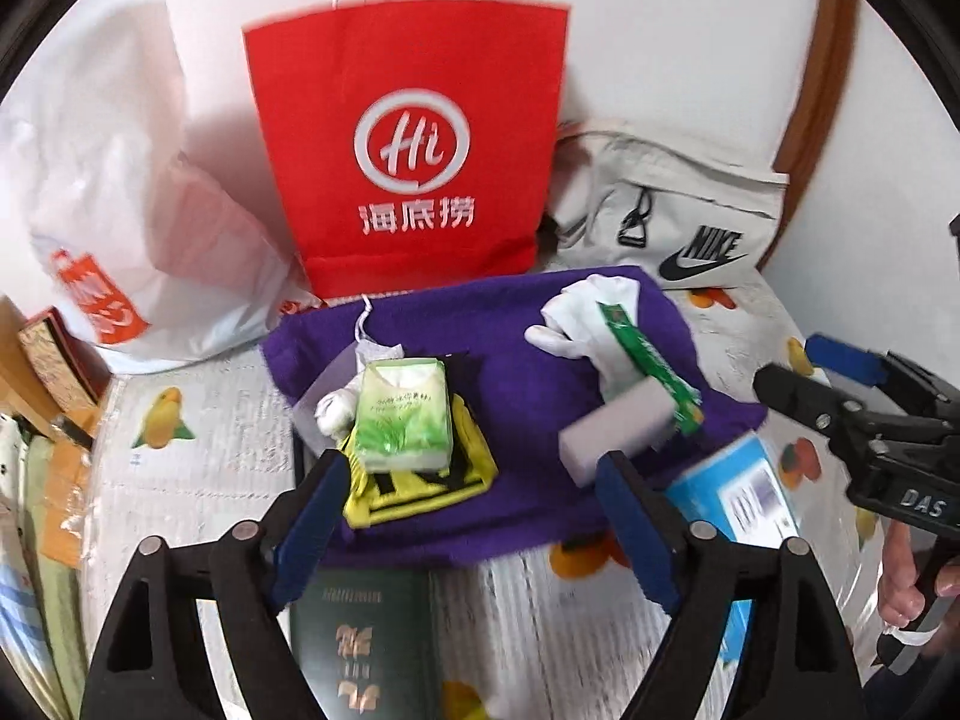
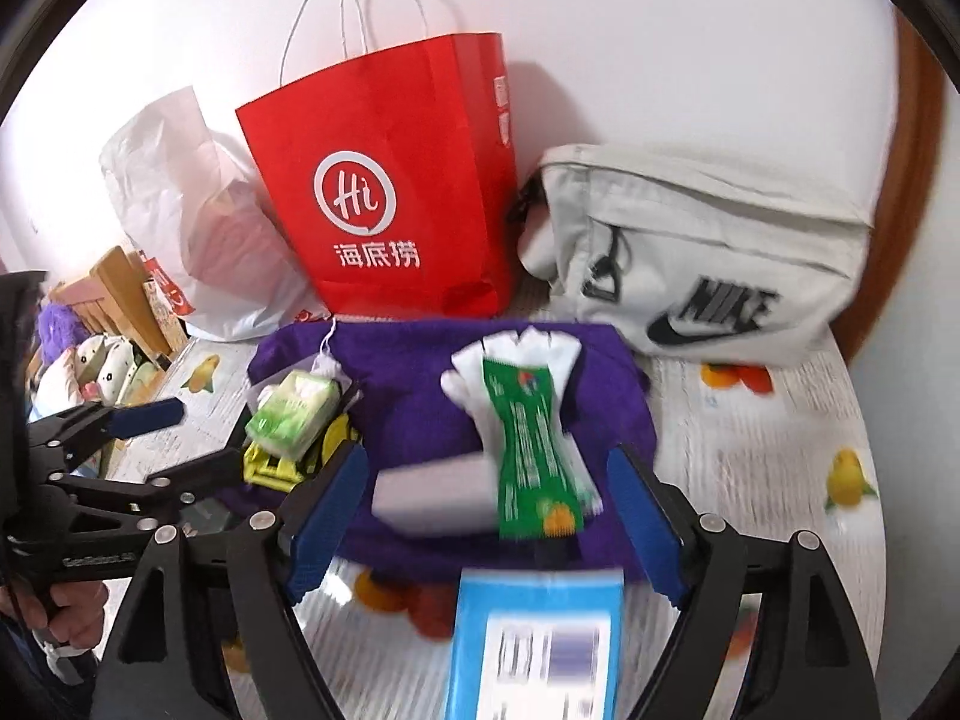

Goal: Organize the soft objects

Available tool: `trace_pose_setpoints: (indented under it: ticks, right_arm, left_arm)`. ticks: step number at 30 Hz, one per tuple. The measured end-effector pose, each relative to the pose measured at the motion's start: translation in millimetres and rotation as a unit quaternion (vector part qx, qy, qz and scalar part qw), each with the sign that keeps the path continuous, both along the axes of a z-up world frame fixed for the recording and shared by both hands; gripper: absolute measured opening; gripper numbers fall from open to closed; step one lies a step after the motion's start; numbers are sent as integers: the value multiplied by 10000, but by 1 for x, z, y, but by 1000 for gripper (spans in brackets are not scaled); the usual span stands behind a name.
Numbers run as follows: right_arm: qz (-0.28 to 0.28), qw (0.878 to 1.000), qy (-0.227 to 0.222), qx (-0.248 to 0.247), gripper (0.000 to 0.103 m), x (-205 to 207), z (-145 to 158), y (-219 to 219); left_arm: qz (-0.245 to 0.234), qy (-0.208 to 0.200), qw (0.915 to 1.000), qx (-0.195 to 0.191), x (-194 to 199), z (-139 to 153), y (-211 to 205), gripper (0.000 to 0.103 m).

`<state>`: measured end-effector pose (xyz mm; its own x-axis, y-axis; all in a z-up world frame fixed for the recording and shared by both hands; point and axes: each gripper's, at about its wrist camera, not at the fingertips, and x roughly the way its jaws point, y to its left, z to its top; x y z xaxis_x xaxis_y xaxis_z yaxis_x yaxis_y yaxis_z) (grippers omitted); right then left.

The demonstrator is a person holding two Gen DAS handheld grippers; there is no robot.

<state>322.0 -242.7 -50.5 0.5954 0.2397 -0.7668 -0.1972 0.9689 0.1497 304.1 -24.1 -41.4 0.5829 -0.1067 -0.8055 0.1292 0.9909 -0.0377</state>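
Note:
A purple towel [image 1: 528,372] [image 2: 420,384] lies spread on the fruit-print table. On it sit a green tissue pack [image 1: 403,420] [image 2: 292,412] atop a yellow-black cloth [image 1: 420,492], a white glove [image 1: 585,312] [image 2: 516,354], a green sachet [image 1: 651,366] [image 2: 531,456] and a grey sponge block [image 1: 618,429] [image 2: 432,495]. My left gripper [image 1: 474,516] is open and empty, just short of the tissue pack. My right gripper [image 2: 486,510] is open and empty, in front of the sponge and sachet; it also shows in the left wrist view [image 1: 804,372].
A red paper bag [image 1: 408,144] [image 2: 390,180], a white plastic bag [image 1: 120,192] [image 2: 198,210] and a white Nike bag [image 1: 678,222] [image 2: 702,258] stand against the back wall. A blue box [image 1: 738,492] [image 2: 534,648] and a green booklet [image 1: 366,642] lie near the table's front.

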Motion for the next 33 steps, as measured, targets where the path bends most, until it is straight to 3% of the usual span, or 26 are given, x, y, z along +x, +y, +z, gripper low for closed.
trace_pose_setpoints:
  ticks: [5, 7, 12, 20, 26, 33]
  right_arm:
    - [-230, 9996, -184, -46, 83, -59, 14, -6]
    - [-258, 9992, -289, -104, 93, -81, 20, -5]
    - [-389, 9977, -474, -304, 100, -139, 31, 2]
    - [-663, 9934, -679, -645, 102, -215, 36, 6]
    - [-600, 9942, -717, -528, 102, -247, 36, 9]
    - [-700, 9929, -827, -498, 102, -268, 42, 5]
  left_arm:
    - [53, -297, 9995, 68, -57, 26, -2, 89]
    - [106, -427, 9990, 112, -80, 34, -2, 91]
    - [231, -751, 9969, 37, -139, 52, 0, 94]
    - [417, -918, 9949, -73, -211, 53, 8, 96]
    - [488, -1041, 9933, 101, -241, 50, 4, 96]
    - [550, -1025, 9932, 27, -258, 46, 4, 96]
